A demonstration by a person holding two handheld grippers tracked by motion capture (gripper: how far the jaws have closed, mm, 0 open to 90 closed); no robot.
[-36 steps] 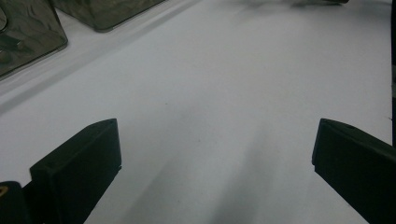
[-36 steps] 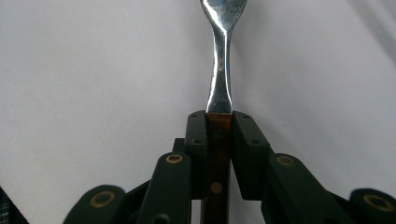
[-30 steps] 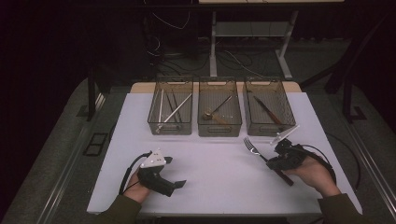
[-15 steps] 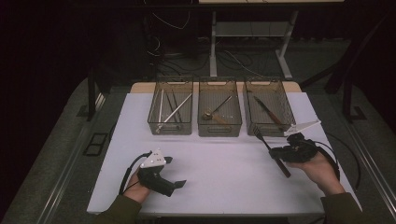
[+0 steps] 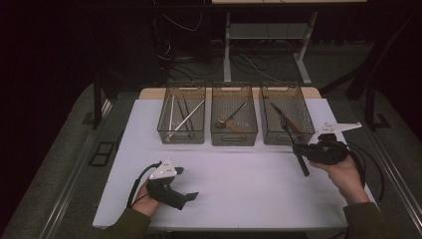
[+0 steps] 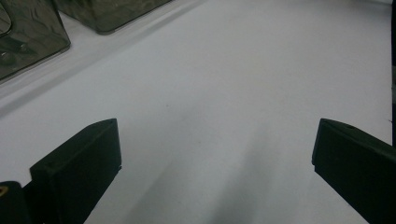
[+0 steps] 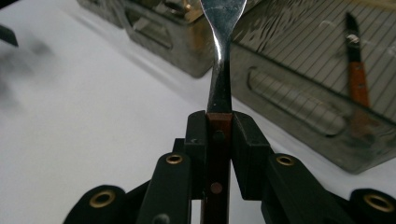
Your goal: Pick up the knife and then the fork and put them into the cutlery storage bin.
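Right gripper (image 5: 304,152): moved from mid-table toward the right basket (image 5: 287,113) since a second ago, lifting a fork (image 7: 221,56). Jaws pinch its wooden handle; tines point up and forward, the long axis aimed over the basket's near wall. Knife (image 7: 355,60) lies inside. Left gripper (image 5: 185,183): jaws spread, resting on the table (image 5: 239,174), well apart.

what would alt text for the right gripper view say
The right gripper clamps the wooden handle of a fork between its black jaws, metal neck rising upward. Behind it on the white table stand mesh bins.
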